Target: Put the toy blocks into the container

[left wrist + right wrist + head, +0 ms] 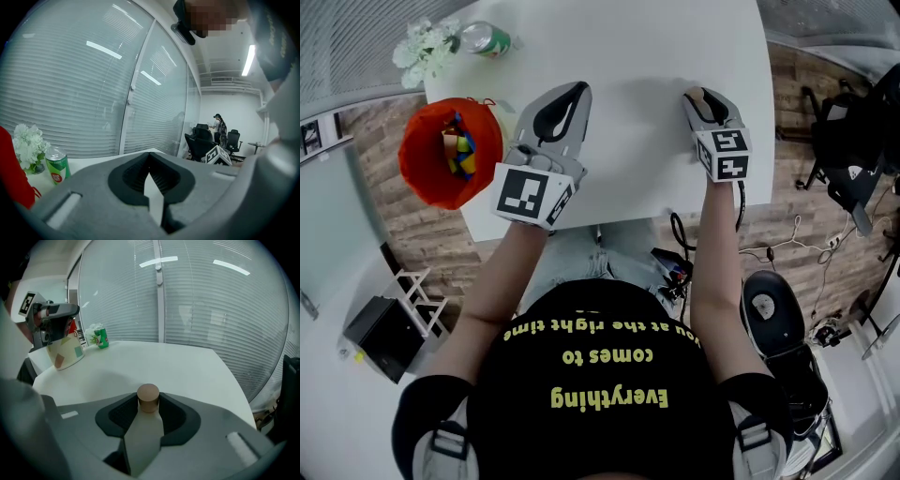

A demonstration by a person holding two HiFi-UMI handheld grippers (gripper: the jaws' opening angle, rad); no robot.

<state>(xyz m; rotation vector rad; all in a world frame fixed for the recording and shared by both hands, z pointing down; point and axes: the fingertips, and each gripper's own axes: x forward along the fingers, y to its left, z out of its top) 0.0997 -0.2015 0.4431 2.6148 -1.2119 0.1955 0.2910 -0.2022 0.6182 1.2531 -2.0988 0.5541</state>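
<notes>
Green can (487,39) and white flowers (424,49) side by side, upper left, at corner of white table (647,56). Black box (382,336) lower left on floor. Black chair (780,323) lower right.

red container (11,173) cut off at left edge, distant person (219,127) too small

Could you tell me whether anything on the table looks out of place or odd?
Nothing looks spilled or damaged. The red container, with blocks inside, stands close to the table's left edge, which seems the only slight worry.
</notes>
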